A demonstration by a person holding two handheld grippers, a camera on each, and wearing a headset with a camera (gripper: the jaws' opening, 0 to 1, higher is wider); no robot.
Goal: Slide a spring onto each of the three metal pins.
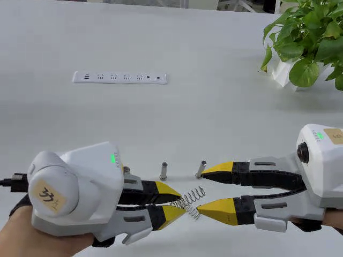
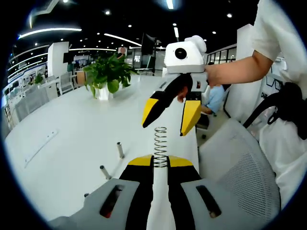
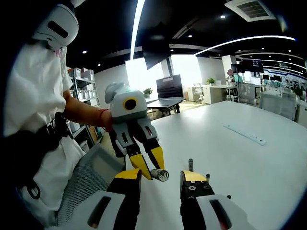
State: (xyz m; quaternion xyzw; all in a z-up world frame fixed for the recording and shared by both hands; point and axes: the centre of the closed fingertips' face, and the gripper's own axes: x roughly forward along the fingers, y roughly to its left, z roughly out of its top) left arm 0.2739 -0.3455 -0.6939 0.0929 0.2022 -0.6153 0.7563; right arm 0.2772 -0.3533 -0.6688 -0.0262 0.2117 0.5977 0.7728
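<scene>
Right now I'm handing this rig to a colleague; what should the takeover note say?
Left gripper: shut on one end of the thin coiled steel spring.
Right gripper: open around the spring's free end, not closed on it.
Three short metal pins stand on the white table: two in clear sight, one partly behind the left gripper.
Done: no spring on the two clear pins.
Left: apparently all three.

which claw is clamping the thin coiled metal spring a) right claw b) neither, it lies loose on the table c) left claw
c: the thin coiled metal spring sits pinched between the shut yellow tips of the left claw, while the right claw stands open at its free end.
</scene>
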